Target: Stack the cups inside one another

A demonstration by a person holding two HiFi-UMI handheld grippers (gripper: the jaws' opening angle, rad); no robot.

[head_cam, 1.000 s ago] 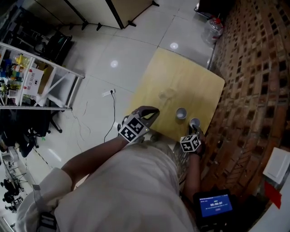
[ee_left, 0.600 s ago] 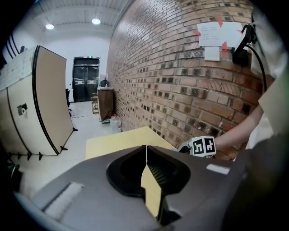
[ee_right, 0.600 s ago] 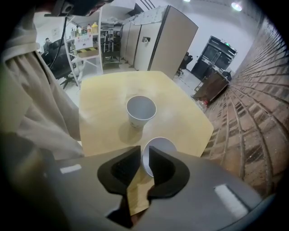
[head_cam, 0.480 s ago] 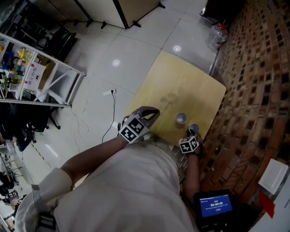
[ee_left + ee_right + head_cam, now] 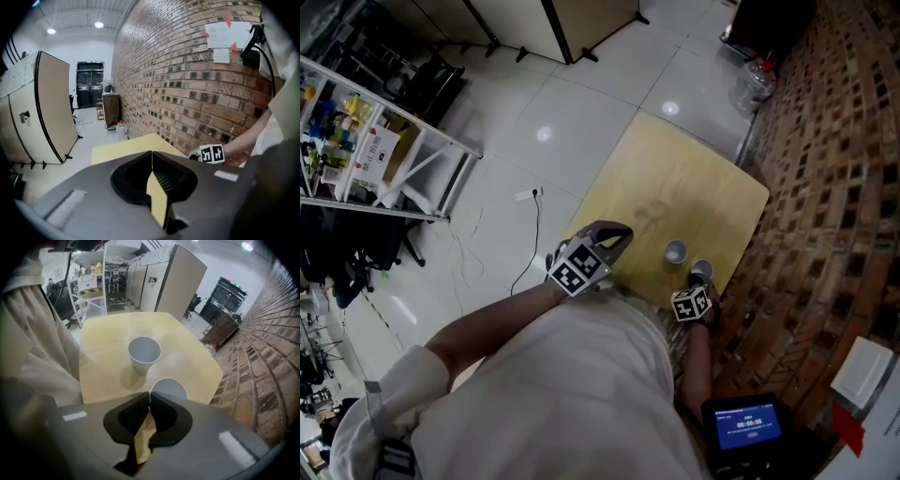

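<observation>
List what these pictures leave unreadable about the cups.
- Near cup, right gripper view: wall and near rim hidden behind the right gripper; contact unclear.
- Far cup, head view: too small to see inside.
- Left gripper view: the left gripper blocks both cups with its own body.

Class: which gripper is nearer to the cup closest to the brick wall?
Right. The right gripper is right at that cup, which sits just past its tips. The left gripper is at the table's near edge, beyond the other cup.
</observation>
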